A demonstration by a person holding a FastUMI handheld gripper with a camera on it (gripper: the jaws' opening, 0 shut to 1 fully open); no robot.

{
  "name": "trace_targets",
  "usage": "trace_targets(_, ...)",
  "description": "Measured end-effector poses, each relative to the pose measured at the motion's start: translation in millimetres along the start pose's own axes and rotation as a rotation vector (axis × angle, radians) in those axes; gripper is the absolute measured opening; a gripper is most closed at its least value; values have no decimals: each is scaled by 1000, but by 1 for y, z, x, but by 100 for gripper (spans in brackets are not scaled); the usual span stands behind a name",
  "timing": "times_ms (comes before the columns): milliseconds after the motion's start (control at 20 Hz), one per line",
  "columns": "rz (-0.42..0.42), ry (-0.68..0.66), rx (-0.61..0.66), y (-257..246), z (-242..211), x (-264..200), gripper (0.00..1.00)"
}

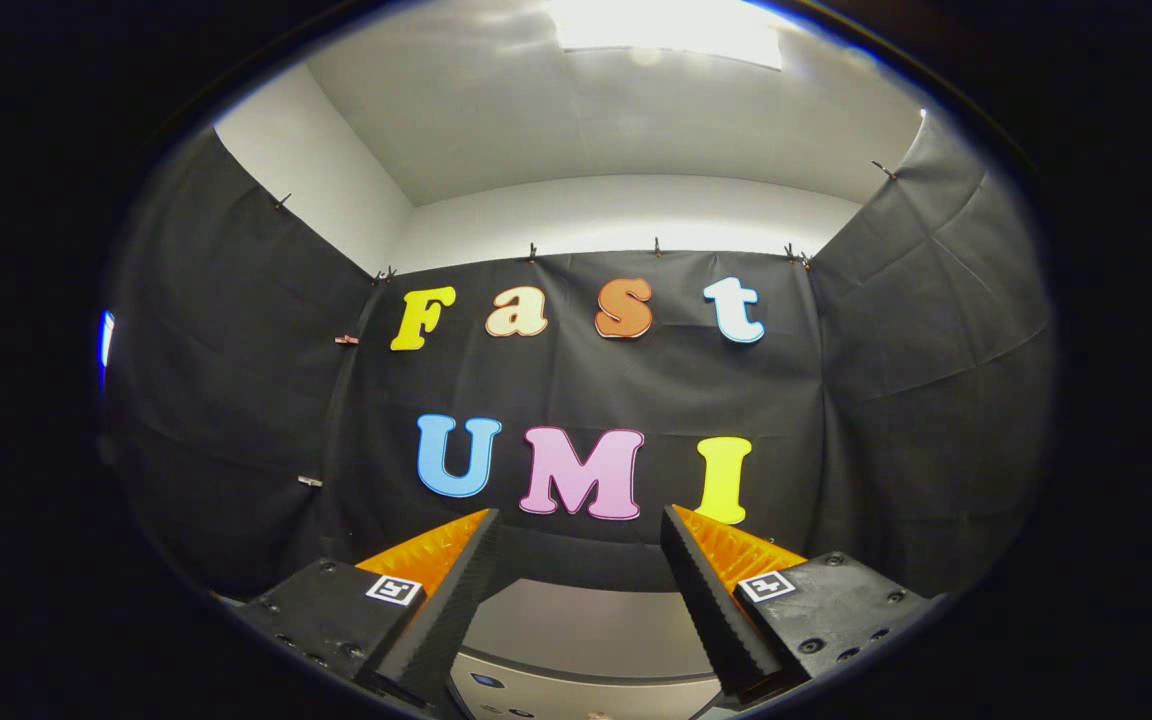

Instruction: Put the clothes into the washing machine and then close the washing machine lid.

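Gripper (581,525): pointed level toward the back wall of the booth, raised above the appliance below it.
Fingers (456,590): spread wide apart, with nothing held between them; their ridged inner faces looked at each other across an open gap.
Washing machine (586,650): low down between the fingers and just under them, a pale grey top surface with a lighter front edge carrying a small dark mark; whether its lid stood open or closed could not be told from this angle.
Back wall (586,385): black cloth, creased, hung from small clips along its top edge, beyond the fingers.
Side walls (236,380): more black cloth to either side, meeting the back wall at the corners.
Ceiling (586,140): white, with a bright light panel (671,30) overhead.
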State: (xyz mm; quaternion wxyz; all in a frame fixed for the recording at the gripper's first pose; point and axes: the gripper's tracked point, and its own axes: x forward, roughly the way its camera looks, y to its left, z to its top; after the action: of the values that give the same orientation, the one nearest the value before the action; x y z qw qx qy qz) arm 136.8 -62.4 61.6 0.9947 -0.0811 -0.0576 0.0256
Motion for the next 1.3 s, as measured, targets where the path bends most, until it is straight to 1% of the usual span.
trace_targets(1300, -12, -6, 13, -2, 2, -1, 99)
